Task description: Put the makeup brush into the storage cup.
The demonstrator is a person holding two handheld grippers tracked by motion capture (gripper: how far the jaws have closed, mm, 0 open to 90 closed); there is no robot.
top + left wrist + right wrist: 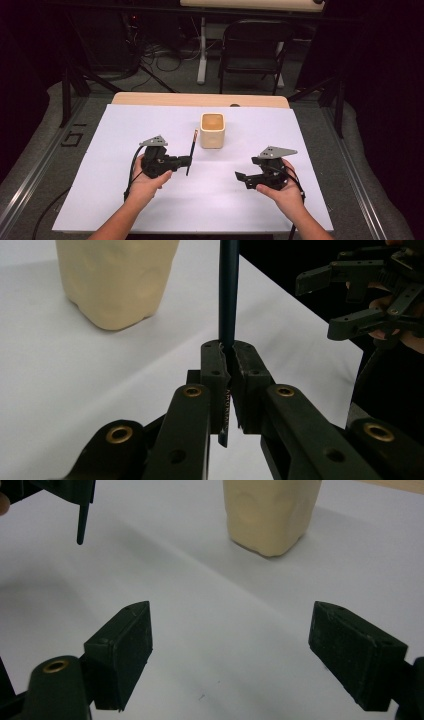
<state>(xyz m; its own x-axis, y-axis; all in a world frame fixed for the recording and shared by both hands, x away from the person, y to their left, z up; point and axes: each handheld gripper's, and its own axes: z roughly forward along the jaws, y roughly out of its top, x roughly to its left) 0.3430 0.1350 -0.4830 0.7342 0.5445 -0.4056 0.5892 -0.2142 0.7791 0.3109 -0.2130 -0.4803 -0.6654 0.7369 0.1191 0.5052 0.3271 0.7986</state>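
A dark pencil with a brownish far end is clamped in my left gripper, which is shut on it left of the table's middle. In the left gripper view the pencil rises from between the closed pads and its lower tip pokes out below them. A cream square cup stands upright just beyond and to the right of the pencil; the cup is close to the left gripper. My right gripper hovers open at the right with nothing between its jaws, and the cup lies ahead of it.
A white sheet covers the wooden table. Beyond the table stand a black folding chair and cables on the floor. Dark metal frame rails run along both sides of the table.
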